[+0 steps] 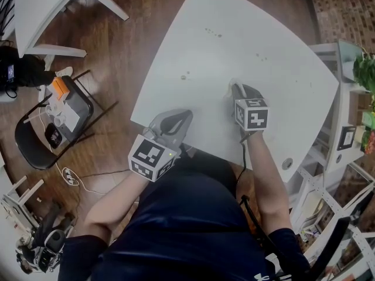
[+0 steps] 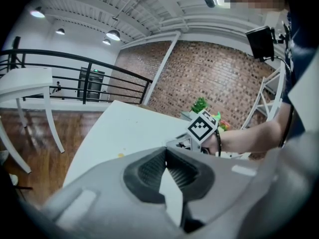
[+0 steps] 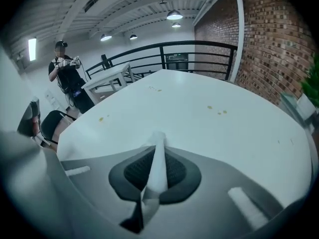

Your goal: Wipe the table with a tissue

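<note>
One white table (image 1: pixel 234 40) fills most of the head view, standing on a wooden floor (image 1: pixel 117 57). A second white table (image 1: pixel 41 10) stands off beyond its far left corner. A black folding chair (image 1: pixel 35 145) loaded with small gear sits on the floor to the left.

The left gripper (image 1: pixel 185 116) hangs over the table's near edge, close to the near left corner, and points in across the top. Its jaws are closed tip to tip. A white sliver shows behind the tips, and I cannot tell whether it is paper or tabletop.

The right gripper (image 1: pixel 234 88) is further in from the near edge, toward the right side, tilted steeply down. Its jaws are clamped on a folded white tissue (image 3: pixel 158 166), whose end sticks out past the tips toward the tabletop.

Small yellowish spots (image 1: pixel 212 33) dot the table's far half, well apart from both grippers.
</note>
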{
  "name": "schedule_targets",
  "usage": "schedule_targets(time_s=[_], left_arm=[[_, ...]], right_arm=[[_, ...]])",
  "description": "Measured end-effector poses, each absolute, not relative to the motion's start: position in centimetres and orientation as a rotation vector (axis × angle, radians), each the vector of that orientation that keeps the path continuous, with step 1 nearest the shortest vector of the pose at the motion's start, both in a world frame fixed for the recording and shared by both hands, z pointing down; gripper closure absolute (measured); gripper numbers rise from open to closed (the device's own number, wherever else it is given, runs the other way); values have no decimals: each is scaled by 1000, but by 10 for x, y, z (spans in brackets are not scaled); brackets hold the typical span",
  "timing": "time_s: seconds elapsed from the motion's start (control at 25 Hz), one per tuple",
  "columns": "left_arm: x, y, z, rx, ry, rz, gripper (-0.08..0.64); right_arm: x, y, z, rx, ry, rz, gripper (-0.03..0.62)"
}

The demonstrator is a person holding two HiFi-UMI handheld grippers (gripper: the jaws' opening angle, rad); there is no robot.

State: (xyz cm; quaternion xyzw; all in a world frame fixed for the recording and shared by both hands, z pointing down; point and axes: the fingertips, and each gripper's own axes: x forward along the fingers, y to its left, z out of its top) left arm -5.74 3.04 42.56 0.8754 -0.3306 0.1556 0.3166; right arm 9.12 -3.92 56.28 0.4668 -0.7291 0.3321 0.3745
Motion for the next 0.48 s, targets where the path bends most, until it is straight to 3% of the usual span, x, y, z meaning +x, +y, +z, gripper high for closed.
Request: schedule_targets(time_s=[0.48], left_arm=[[-57, 30, 424, 2316, -868, 405, 557]], right_arm=[[78, -14, 559, 1065, -1896, 719, 580]])
